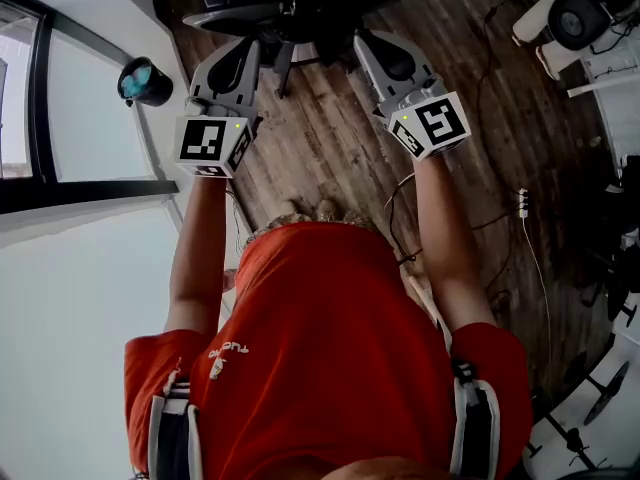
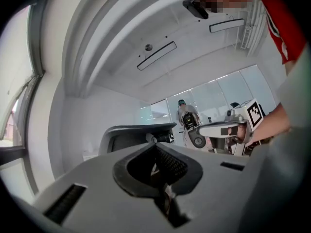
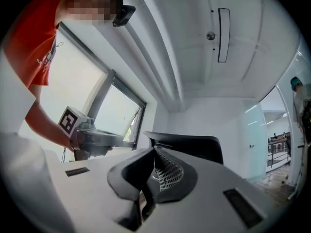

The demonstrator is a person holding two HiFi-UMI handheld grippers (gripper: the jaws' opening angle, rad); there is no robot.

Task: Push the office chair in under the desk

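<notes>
Across the head view a wooden floor is spread, and a white wall with a dark-framed window is seen along the left edge. The lower middle is filled by a person's red shirt, from which both bare forearms are stretched forward.

At the top edge, just ahead of both tools, the black office chair is found on the floor, close beside the white wall. It is placed between and beyond the two sets of tips, which overlap its dark edge in this view; whether it is touched by them cannot be told.

The left gripper is held at the chair's left side and the right gripper at its right side, both pointed at it and set well apart from each other. In the left gripper view the jaws of the left gripper are seen pressed together with nothing between them, and the chair's curved back is seen just beyond them. In the right gripper view the right gripper is likewise closed on nothing, with the chair's dark back beyond its tips.

A thin cable is trailed over the floor near the right forearm.
</notes>
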